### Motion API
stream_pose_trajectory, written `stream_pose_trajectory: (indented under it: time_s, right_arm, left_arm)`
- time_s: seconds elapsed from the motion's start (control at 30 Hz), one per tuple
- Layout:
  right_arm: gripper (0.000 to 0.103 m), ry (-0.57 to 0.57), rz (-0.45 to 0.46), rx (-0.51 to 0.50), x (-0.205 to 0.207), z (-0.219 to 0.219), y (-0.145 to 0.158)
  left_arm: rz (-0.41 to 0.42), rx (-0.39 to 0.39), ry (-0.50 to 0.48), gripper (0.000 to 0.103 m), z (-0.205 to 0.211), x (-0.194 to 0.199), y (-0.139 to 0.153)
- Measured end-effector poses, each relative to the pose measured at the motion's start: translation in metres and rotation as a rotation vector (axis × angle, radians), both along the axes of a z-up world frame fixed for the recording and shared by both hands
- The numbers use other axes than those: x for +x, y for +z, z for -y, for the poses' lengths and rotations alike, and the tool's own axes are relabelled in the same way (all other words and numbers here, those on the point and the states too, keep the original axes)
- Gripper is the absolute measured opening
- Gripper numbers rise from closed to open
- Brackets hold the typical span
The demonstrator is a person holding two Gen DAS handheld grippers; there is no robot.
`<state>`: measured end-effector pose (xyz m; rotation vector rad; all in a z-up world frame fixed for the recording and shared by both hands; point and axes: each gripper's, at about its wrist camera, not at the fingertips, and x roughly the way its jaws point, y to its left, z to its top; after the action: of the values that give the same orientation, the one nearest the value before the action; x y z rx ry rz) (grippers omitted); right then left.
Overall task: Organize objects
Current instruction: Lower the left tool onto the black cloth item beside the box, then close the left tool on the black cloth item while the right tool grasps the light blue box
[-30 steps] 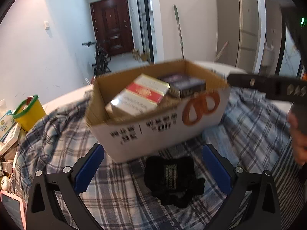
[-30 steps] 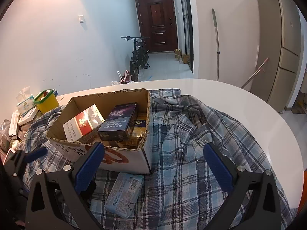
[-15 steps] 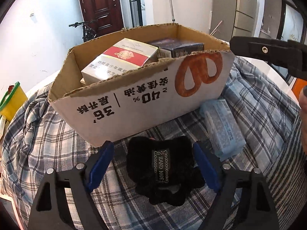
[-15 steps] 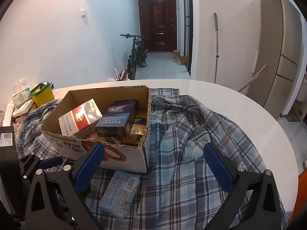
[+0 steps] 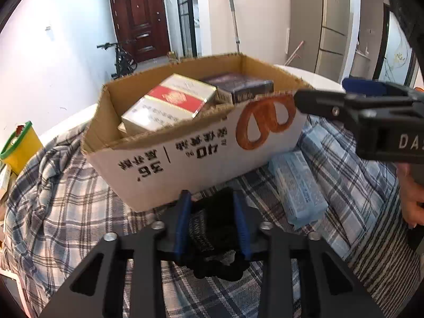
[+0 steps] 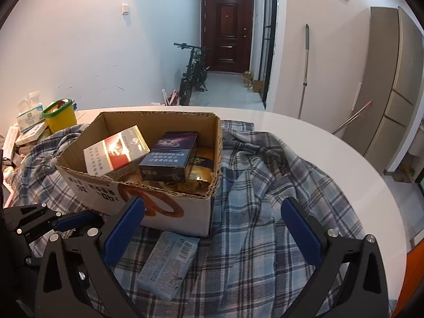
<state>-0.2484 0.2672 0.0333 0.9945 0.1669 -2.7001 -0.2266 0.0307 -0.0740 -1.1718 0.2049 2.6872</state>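
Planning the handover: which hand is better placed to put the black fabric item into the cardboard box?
Left. The left gripper has its jaws shut on the black fabric item beside the cardboard box. The right gripper is open and empty.

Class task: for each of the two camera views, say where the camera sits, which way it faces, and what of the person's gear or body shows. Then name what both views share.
Left wrist: on the left tongs, facing down over the cardboard box; its pads pinch a black fabric item; the right tongs and a hand show.
Right wrist: on the right tongs, open, facing box and hallway door; left tongs at lower left.
Shared: box, blue packet, plaid cloth.
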Motion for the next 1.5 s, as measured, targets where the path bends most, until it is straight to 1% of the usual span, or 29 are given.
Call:
stream_pose_trajectory:
  time_s: [0.03, 0.1, 0.27, 0.3, 0.33, 0.37, 0.4, 0.43, 0.57, 0.67, 0.7, 0.73, 0.77, 0.83, 0.97, 1.07, 1.13, 1.2, 1.23, 1.3, 1.33, 1.37, 1.4, 1.43, 1.5]
  right_arm:
    - [0.103, 0.005, 0.010, -0.011, -0.001, -0.001, 0.000]
    - [0.103, 0.013, 0.029, -0.034, -0.002, -0.001, -0.002]
    - [0.103, 0.004, 0.036, -0.036, -0.004, 0.000, -0.005]
    - [0.103, 0.000, 0.038, -0.037, -0.004, 0.000, -0.005]
    - [0.103, -0.002, 0.041, -0.040, -0.005, -0.001, -0.006]
    - [0.103, -0.004, 0.043, -0.042, -0.006, -0.002, -0.006]
    - [0.103, -0.006, 0.045, -0.043, -0.006, -0.003, -0.006]
    - [0.103, -0.008, 0.045, -0.044, -0.006, -0.003, -0.006]
    - [0.103, -0.005, 0.041, -0.045, -0.006, -0.003, -0.005]
    - [0.103, 0.003, 0.039, -0.043, -0.005, -0.002, -0.004]
    - [0.103, 0.005, 0.038, -0.042, -0.004, -0.002, -0.004]
    - [0.103, 0.008, 0.038, -0.041, -0.003, -0.001, -0.004]
    - [0.103, 0.010, 0.036, -0.039, -0.003, -0.001, -0.004]
    - [0.103, 0.011, 0.033, -0.036, -0.002, 0.000, -0.003]
    - [0.103, 0.008, 0.034, -0.045, -0.001, -0.001, -0.002]
    - [0.103, 0.010, 0.034, -0.043, -0.001, -0.001, -0.002]
    - [0.103, 0.010, 0.032, -0.040, -0.001, -0.001, -0.002]
    - [0.102, 0.015, 0.034, -0.038, -0.001, 0.000, -0.003]
    - [0.100, 0.018, 0.038, -0.040, -0.001, 0.001, -0.004]
    - [0.088, 0.038, 0.064, -0.059, -0.003, 0.001, -0.006]
    - [0.086, 0.047, 0.083, -0.071, -0.005, 0.001, -0.008]
    - [0.080, 0.053, 0.104, -0.082, -0.007, 0.001, -0.011]
    - [0.074, 0.060, 0.124, -0.090, -0.008, 0.001, -0.014]
    - [0.071, 0.074, 0.153, -0.103, -0.009, 0.002, -0.018]
    - [0.062, 0.105, 0.203, -0.128, -0.011, 0.005, -0.023]
  left_arm:
    - [-0.013, 0.001, 0.004, 0.024, 0.001, 0.002, 0.003]
    - [-0.028, 0.000, 0.005, 0.020, 0.002, 0.003, 0.007]
    - [-0.016, -0.015, -0.002, 0.021, -0.003, 0.002, 0.005]
    - [-0.010, -0.020, -0.003, 0.027, -0.004, 0.002, 0.003]
    - [0.007, -0.033, 0.002, 0.046, -0.005, 0.002, 0.000]
    - [0.020, -0.047, 0.008, 0.060, -0.007, 0.002, -0.004]
    - [0.035, -0.060, 0.015, 0.078, -0.010, 0.000, -0.008]
    - [0.045, -0.064, 0.018, 0.079, -0.010, -0.001, -0.011]
    - [0.066, -0.053, 0.039, 0.080, -0.007, -0.003, -0.013]
    - [0.125, -0.016, 0.041, 0.079, -0.002, -0.010, -0.019]
    - [0.138, 0.004, 0.036, 0.070, -0.001, -0.010, -0.020]
    - [0.150, 0.033, 0.022, 0.058, 0.001, -0.011, -0.020]
    - [0.150, 0.038, 0.020, 0.057, 0.001, -0.011, -0.019]
    - [0.130, 0.031, 0.024, 0.054, 0.002, -0.009, -0.016]
    - [0.056, 0.037, 0.021, 0.054, 0.009, -0.002, -0.007]
    - [-0.031, 0.052, 0.033, 0.054, 0.014, 0.008, 0.009]
    - [-0.090, 0.073, 0.060, 0.054, 0.021, 0.015, 0.020]
    - [-0.131, 0.095, 0.084, 0.054, 0.027, 0.019, 0.028]
    - [-0.143, 0.111, 0.094, 0.054, 0.031, 0.021, 0.032]
    - [-0.139, 0.138, 0.093, 0.054, 0.033, 0.020, 0.036]
    - [-0.134, 0.150, 0.087, 0.054, 0.036, 0.021, 0.038]
    - [-0.137, 0.154, 0.086, 0.054, 0.036, 0.022, 0.039]
    - [-0.144, 0.150, 0.085, 0.054, 0.034, 0.022, 0.042]
    - [-0.158, 0.136, 0.082, 0.054, 0.032, 0.022, 0.043]
    - [-0.174, 0.122, 0.081, 0.054, 0.030, 0.024, 0.045]
